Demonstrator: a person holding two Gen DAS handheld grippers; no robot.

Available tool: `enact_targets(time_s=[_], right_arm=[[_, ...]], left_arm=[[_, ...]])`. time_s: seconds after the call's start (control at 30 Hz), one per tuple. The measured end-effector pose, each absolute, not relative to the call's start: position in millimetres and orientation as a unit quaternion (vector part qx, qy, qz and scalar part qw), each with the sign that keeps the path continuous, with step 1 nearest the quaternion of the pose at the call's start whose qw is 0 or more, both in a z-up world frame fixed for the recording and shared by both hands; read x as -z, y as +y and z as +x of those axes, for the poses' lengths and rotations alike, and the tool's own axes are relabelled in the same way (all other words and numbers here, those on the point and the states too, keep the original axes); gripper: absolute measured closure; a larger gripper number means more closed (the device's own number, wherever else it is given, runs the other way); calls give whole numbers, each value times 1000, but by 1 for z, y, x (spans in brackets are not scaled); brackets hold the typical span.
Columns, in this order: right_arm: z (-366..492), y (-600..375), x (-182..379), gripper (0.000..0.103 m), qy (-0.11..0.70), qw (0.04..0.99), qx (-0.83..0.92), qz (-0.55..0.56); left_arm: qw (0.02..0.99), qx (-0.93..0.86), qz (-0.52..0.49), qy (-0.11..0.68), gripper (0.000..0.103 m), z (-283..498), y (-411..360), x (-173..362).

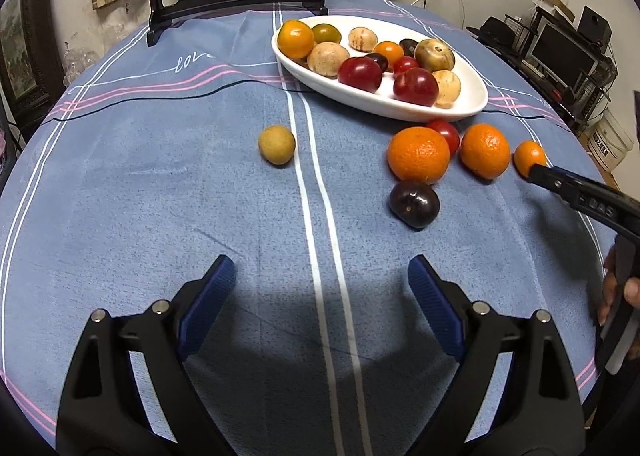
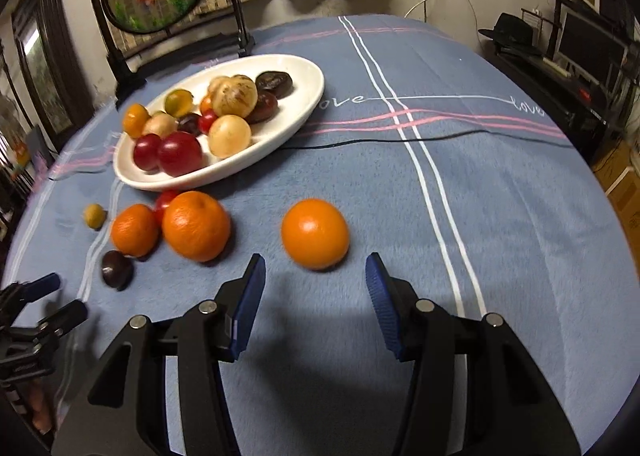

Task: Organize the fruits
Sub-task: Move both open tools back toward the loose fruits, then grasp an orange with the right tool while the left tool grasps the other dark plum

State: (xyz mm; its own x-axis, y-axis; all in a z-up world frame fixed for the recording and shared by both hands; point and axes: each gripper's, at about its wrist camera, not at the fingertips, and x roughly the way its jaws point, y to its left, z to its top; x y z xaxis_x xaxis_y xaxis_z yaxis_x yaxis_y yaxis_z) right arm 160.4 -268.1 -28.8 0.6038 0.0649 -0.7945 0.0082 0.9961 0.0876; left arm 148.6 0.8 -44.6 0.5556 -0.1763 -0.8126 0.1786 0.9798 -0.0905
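- Blue ribbed pads frame the left wrist view: the left gripper (image 1: 322,288) hangs over bare tablecloth (image 1: 160,196) with its jaws spread wide and nothing between them. Loose fruit lies ahead beside the white dish (image 1: 472,104): a dark plum (image 1: 415,203) nearest, two oranges (image 1: 418,154) behind it touching a red tomato (image 1: 445,133), and a small yellow-green fruit (image 1: 276,144) well apart on the left.
- In that view the right gripper's finger covers part of the small orange (image 1: 529,155), so contact there cannot be judged.
- From the right wrist view, the right gripper (image 2: 316,284) stands open just short of that small orange (image 2: 315,233), which rests alone on the cloth, no pad touching it.
- To grasp it well, I judge the jaws should straddle the widest part before closing, since a round fruit rolls off a glancing push.
- Motion blur softens the dish's contents, and the left gripper (image 2: 52,296) is cut off at the edge.
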Motion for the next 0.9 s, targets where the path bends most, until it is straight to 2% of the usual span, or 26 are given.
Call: enact_targets(time_s=[0.17, 0.23, 0.27, 0.77, 0.83, 0.87, 0.9], right_arm=[[179, -266, 37, 50, 461, 887, 8, 17], [181, -268, 39, 58, 464, 885, 5, 26], [180, -270, 37, 65, 460, 887, -2, 34], [161, -282, 32, 65, 438, 892, -52, 101], [161, -280, 31, 65, 437, 892, -57, 102], [160, -280, 31, 65, 437, 892, -59, 102], [160, -279, 31, 65, 438, 891, -62, 101]], left_arm=[[879, 101, -2, 466, 13, 151, 1, 46], [875, 104, 0, 472, 13, 153, 0, 47], [874, 103, 0, 475, 13, 155, 0, 48], [875, 132, 31, 464, 13, 175, -46, 39], [873, 140, 43, 466, 19, 179, -54, 41], [870, 143, 47, 470, 26, 182, -58, 44], [867, 145, 50, 474, 29, 184, -59, 46]])
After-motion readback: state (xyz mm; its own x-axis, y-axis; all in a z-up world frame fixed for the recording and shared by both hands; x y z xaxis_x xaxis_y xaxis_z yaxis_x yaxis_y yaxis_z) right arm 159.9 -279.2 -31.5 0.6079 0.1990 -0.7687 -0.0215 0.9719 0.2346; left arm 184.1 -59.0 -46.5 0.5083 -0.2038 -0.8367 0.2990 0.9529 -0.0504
